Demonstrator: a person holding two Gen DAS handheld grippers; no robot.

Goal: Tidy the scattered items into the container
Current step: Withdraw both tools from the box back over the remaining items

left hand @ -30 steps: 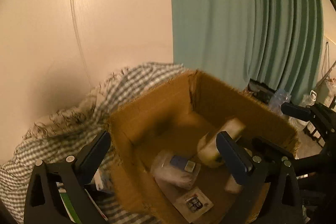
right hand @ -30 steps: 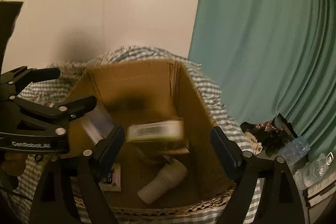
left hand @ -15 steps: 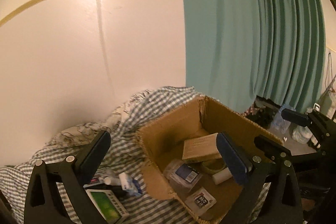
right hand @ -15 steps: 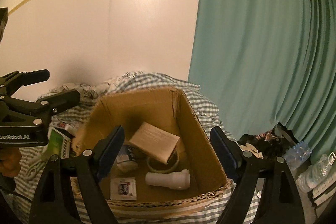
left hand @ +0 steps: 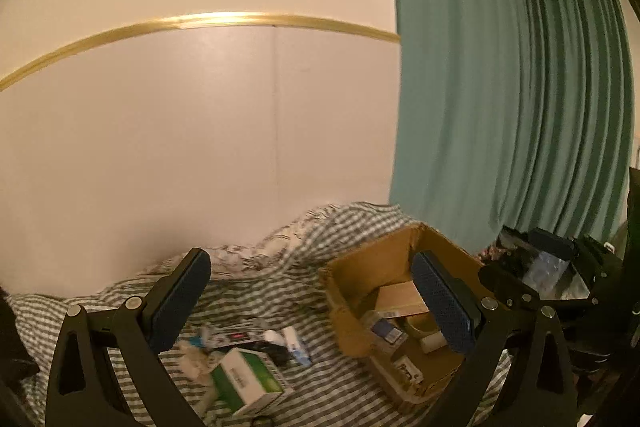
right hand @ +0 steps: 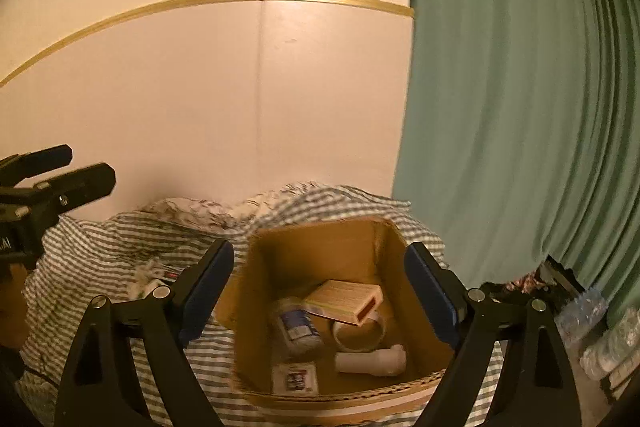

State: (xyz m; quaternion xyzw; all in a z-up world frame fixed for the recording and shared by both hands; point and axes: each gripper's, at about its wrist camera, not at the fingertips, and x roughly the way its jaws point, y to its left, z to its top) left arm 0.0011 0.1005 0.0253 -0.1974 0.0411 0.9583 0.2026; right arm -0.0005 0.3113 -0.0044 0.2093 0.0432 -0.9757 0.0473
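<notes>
Both claws are spread wide with nothing in them. The right claw [right hand: 320, 291] hangs over the open cardboard box [right hand: 312, 239], which holds a tan carton [right hand: 344, 301], a tape ring [right hand: 360, 337], a white tube [right hand: 372, 361] and a small packet [right hand: 294, 378]. The left claw [left hand: 312, 299] is above the striped cloth [left hand: 260, 287], where a green-and-white box [left hand: 250, 381] and smaller bits [left hand: 240, 337] lie left of the cardboard box.

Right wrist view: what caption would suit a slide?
Open right gripper above a cardboard box holding a tape roll and small carton.
</notes>
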